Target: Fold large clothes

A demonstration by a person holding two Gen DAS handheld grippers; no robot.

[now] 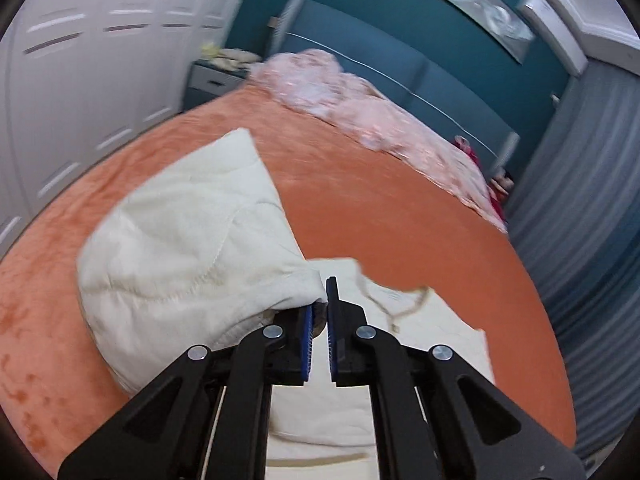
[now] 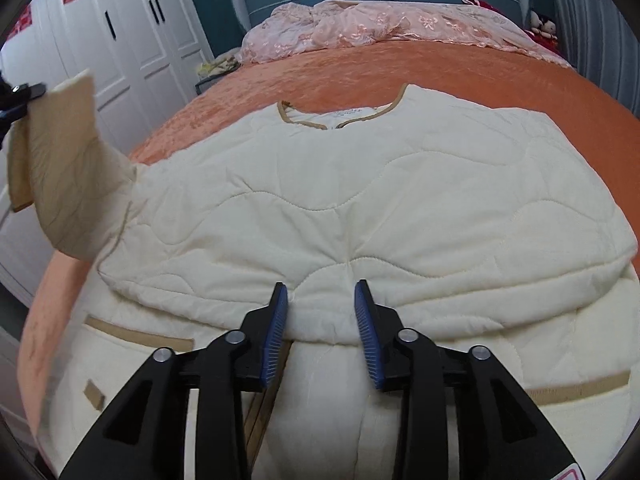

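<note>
The left gripper (image 1: 320, 292) is clamped on a lifted sleeve of the jacket (image 2: 360, 208), seemingly at its cuff, though that view is blurred. The right gripper (image 2: 320, 300) hangs spread just above a fold across the jacket's middle. The jacket is cream, quilted, tan-trimmed, lying on an orange bed (image 2: 400, 68) beside white wardrobes (image 2: 120, 40).

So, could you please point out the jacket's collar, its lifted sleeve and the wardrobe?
jacket collar (image 2: 298, 119): right wrist view, tan neckline trim.
lifted sleeve (image 2: 68, 168): right wrist view, tan lining.
wardrobe (image 2: 132, 40): right wrist view, white door panel.
</note>
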